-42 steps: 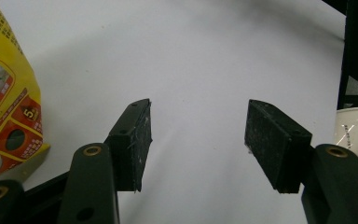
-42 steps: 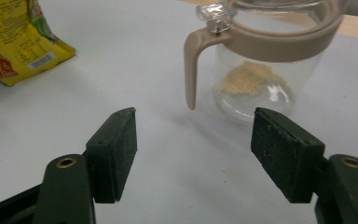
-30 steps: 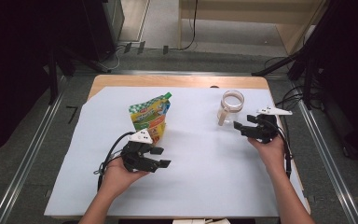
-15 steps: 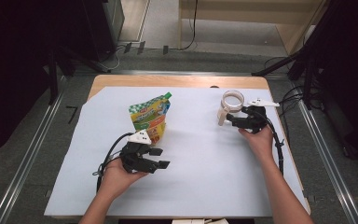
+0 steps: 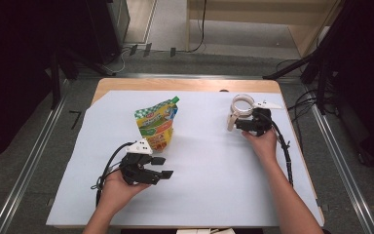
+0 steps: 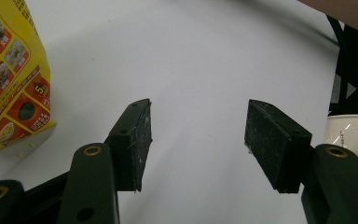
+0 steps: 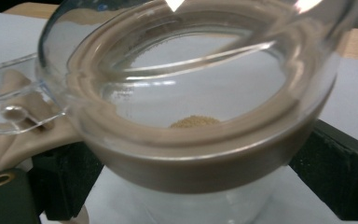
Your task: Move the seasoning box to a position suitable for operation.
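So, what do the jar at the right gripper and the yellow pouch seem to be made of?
The jar looks like clear glass or hard plastic: the sheet shows through it and its rim carries bright glints. Its beige collar seems matte plastic. The yellow pouch appears to be glossy printed film, soft and slightly creased.

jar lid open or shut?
Open. The clear jar stands with its mouth uncovered, beige rim showing, and the clear lid hangs off to one side. The right tool has its jaws either side of the jar.
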`<control>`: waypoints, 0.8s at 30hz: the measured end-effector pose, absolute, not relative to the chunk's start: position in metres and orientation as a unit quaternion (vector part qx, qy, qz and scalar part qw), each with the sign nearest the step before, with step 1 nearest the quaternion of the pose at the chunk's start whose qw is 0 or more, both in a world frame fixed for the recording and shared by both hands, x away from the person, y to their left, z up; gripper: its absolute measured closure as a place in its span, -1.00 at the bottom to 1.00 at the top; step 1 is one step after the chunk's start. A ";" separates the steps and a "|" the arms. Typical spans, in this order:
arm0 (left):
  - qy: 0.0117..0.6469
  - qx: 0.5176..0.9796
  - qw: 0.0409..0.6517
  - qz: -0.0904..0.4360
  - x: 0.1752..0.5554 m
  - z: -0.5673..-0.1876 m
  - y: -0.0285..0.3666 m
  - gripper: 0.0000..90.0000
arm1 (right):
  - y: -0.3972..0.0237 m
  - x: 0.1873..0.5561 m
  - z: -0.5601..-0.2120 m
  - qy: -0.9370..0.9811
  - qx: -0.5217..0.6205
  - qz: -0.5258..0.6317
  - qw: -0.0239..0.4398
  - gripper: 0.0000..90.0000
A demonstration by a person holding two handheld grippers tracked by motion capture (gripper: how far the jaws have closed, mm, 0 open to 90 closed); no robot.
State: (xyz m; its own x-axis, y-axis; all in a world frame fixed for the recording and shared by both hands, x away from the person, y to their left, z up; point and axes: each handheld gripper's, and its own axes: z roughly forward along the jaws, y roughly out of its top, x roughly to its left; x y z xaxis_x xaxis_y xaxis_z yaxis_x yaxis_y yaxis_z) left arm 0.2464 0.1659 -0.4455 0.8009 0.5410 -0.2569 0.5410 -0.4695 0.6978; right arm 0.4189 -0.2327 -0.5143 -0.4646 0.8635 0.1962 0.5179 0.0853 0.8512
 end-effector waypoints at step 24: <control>0.317 0.860 0.400 -0.001 0.245 -0.449 0.163 -0.09 | -0.222 0.419 -0.516 0.720 0.457 0.467 0.236 -0.73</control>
